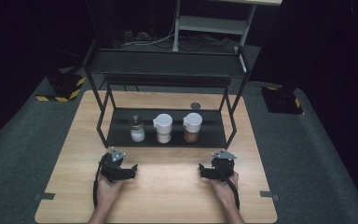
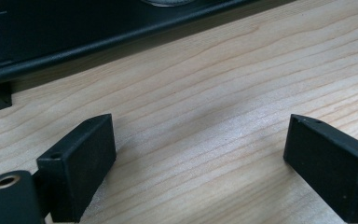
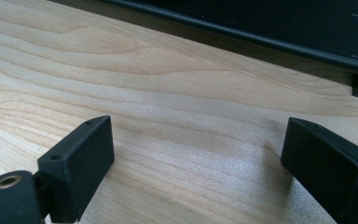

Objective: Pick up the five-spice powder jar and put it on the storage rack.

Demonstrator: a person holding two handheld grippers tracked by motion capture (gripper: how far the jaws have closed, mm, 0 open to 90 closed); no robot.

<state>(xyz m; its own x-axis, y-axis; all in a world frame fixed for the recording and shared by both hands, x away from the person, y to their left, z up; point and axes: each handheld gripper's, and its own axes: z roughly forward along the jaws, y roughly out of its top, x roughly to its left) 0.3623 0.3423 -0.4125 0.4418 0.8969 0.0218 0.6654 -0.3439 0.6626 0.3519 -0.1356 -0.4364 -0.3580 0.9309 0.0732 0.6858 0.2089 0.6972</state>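
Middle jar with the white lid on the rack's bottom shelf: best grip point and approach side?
Grip the middle jar on its clear body just under the white lid, where the sides look straight. Come in level from the rack's open front, since the upper shelf blocks any approach from above. Put the jaws left and right of it, in the gaps to its neighbours. Either open tool could probably do it; the left tool sits slightly nearer.

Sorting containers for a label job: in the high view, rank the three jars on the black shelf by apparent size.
1. White-lidded jar with pale contents, largest.
2. White-lidded jar with brown contents, nearly alike; ranking unsure.
3. Dark-capped shaker with white contents, smallest.
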